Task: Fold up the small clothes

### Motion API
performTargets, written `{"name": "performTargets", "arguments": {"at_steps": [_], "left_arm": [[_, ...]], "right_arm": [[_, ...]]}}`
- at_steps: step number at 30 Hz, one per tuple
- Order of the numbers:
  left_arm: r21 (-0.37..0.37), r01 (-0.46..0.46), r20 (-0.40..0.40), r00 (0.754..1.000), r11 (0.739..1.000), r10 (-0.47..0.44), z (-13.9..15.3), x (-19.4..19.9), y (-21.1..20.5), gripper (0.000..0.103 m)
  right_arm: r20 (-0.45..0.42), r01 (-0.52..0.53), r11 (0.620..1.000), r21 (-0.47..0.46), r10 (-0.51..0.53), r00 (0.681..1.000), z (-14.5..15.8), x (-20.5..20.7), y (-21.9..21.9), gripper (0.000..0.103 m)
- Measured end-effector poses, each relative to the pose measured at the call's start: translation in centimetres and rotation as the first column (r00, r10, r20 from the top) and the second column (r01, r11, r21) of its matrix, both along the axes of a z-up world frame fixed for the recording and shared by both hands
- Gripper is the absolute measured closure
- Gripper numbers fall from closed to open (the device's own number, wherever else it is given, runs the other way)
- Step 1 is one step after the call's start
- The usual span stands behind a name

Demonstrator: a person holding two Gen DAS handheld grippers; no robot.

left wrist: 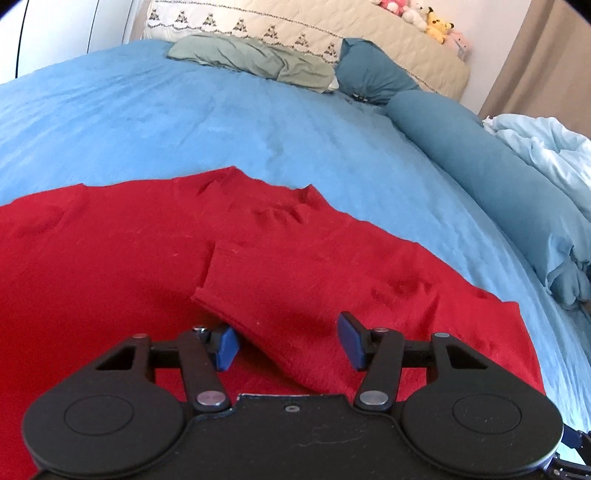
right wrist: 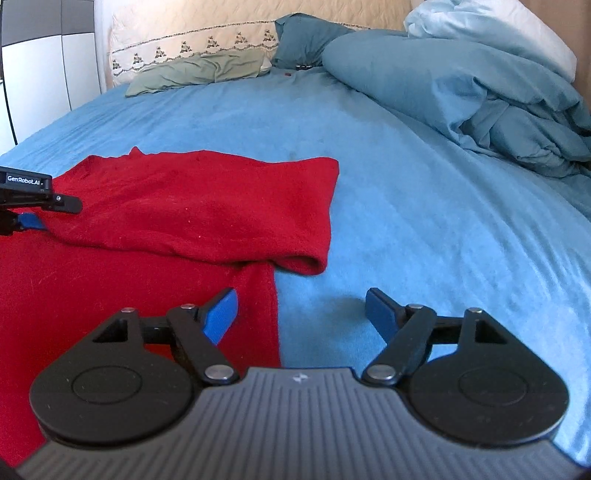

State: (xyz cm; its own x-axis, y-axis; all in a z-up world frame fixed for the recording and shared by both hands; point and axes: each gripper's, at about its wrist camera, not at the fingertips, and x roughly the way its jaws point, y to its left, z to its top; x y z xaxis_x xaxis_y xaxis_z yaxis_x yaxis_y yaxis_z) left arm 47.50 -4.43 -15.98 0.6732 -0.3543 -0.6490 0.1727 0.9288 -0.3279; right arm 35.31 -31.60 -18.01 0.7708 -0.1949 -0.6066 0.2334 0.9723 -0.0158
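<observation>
Red sweater (left wrist: 147, 266), soft, limp, on bed (left wrist: 184, 122); sleeve (left wrist: 280, 302) folded across. Take cuff. Left gripper (left wrist: 291, 341), right gripper (right wrist: 301, 314): jaws apart, empty.

A garment (right wrist: 192, 218) is spread on the bed (right wrist: 424, 229), one sleeve folded across its body. Pillows (right wrist: 199, 70) are set behind it at the headboard (right wrist: 192, 40). A heaped duvet (right wrist: 517, 110) is piled to the right. Plush toys (left wrist: 432, 18) are perched on the headboard.
</observation>
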Motion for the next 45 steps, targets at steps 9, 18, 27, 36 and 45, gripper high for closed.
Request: {"name": "performTargets", "arguments": {"at_steps": [9,18,27,36,45], "left_arm": [[0.052,-0.091,0.145,0.986,0.994,0.083,3.7,0.1,2.4,0.098],[0.076,-0.232,0.212,0.954,0.97,0.211,4.8,-1.5,10.2,0.099],[0.085,-0.236,0.126,0.966,0.968,0.225,1.8,-3.1,11.9,0.098],[0.176,-0.22,0.096,0.974,0.959,0.206,0.3,-5.6,13.3,0.082],[0.244,-0.25,0.154,0.964,0.937,0.217,3.0,-8.6,14.5,0.037]], "right_arm": [[-0.015,-0.013,1.0,-0.018,0.013,1.0,0.3,1.5,1.1,0.007],[-0.029,-0.068,0.984,-0.165,0.064,0.998,-0.5,5.5,4.3,0.007],[-0.021,0.135,0.987,-0.084,-0.137,0.99,-1.1,5.2,-0.6,0.009],[-0.042,0.114,0.991,-0.073,-0.117,0.992,-0.8,3.7,-1.8,0.009],[0.08,-0.184,0.983,0.019,0.182,0.98,2.3,2.8,1.5,0.007]]}}
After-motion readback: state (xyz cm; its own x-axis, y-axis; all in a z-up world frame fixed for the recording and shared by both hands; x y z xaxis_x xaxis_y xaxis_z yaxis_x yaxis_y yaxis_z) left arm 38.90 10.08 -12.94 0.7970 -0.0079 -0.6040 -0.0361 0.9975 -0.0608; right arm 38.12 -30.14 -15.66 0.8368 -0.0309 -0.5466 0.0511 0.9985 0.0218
